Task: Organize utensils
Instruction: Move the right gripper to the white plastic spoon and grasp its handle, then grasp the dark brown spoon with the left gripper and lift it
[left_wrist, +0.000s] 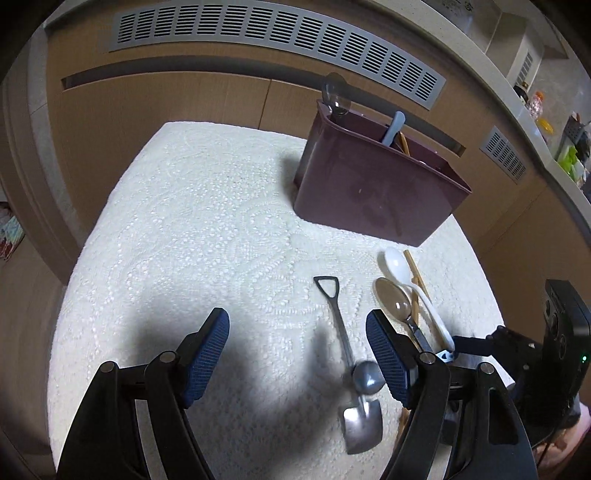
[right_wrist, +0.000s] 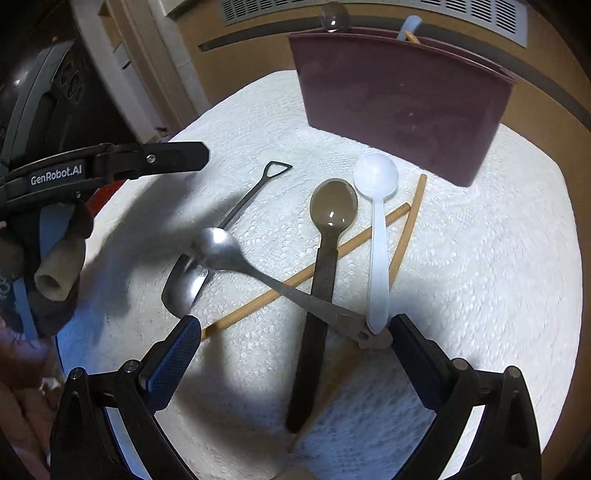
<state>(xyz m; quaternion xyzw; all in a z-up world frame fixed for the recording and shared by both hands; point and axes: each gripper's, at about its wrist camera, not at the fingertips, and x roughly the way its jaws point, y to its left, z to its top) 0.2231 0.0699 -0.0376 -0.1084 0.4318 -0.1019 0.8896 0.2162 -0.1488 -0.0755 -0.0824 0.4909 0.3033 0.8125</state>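
Left wrist view: left gripper (left_wrist: 297, 354) jaws stand wide, nothing between them, above the white textured mat (left_wrist: 192, 221). Maroon utensil holder (left_wrist: 373, 192) stands at 1 o'clock with a pale blue handle (left_wrist: 394, 127) inside. Shovel-shaped spoon (left_wrist: 347, 369) lies at 4 o'clock.

Right wrist view: right gripper (right_wrist: 291, 354) jaws wide, empty. Metal spoon (right_wrist: 258, 273) crosses the dark spoon (right_wrist: 325, 258); white spoon (right_wrist: 378, 229) and chopsticks (right_wrist: 402, 236) lie at 1 o'clock, holder beyond at 12 o'clock.
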